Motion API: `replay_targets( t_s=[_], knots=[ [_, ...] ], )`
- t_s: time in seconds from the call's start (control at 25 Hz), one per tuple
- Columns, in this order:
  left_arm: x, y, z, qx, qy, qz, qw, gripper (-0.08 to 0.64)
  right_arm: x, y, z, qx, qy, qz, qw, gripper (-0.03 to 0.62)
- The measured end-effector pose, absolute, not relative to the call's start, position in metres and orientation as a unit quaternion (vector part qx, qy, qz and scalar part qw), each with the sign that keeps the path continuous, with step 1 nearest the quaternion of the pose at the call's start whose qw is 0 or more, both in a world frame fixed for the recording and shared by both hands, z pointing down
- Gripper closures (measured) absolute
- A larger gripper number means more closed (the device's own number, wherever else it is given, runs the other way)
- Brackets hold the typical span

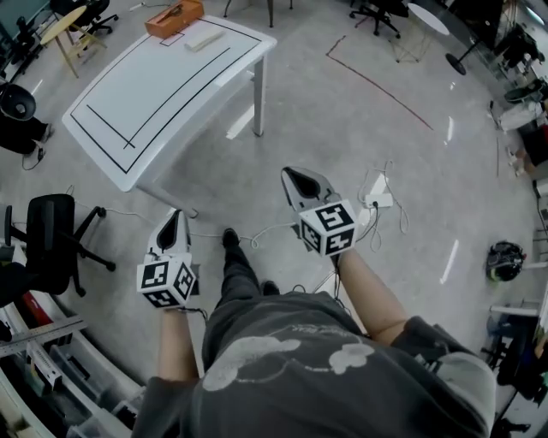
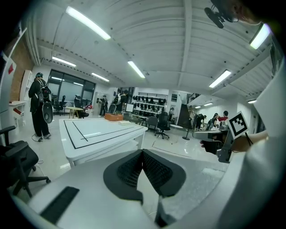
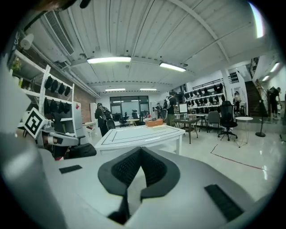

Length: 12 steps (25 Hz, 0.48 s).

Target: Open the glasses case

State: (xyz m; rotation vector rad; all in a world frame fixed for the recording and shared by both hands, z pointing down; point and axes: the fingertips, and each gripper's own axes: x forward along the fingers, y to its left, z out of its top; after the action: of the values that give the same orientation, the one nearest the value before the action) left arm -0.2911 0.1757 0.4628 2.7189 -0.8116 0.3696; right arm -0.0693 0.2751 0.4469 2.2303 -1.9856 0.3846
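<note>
**Two closed, empty grippers, well apart from the counter**

At the far end of the white counter (image 1: 171, 85) an orange-brown box (image 1: 174, 17) sits just beside a pale flat item (image 1: 204, 38). Both are too small to tell which is the glasses case. The left gripper (image 1: 175, 218) and right gripper (image 1: 294, 177) have their jaws together, holding nothing, above the floor.

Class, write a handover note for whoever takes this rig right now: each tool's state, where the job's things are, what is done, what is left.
Left tool: shut, empty, short of the white table.
Right tool: shut, empty, also short of it.
Things: a brown box and a pale flat item lie at the table's far end; which is the glasses case cannot be told.
Done: nothing; neither item touched.
To do: reach the table, find the case, open it.
</note>
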Motion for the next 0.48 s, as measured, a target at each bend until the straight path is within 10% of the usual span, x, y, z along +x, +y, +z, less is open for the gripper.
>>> replay_targets(
  t_s=[0.48],
  knots=[
    [-0.19, 0.017, 0.462, 0.953, -0.233, 0.137, 0.138, 0.557, 0.017, 0.123, 0.45, 0.768, -0.619, 0.128, 0.096, 0.592]
  ],
)
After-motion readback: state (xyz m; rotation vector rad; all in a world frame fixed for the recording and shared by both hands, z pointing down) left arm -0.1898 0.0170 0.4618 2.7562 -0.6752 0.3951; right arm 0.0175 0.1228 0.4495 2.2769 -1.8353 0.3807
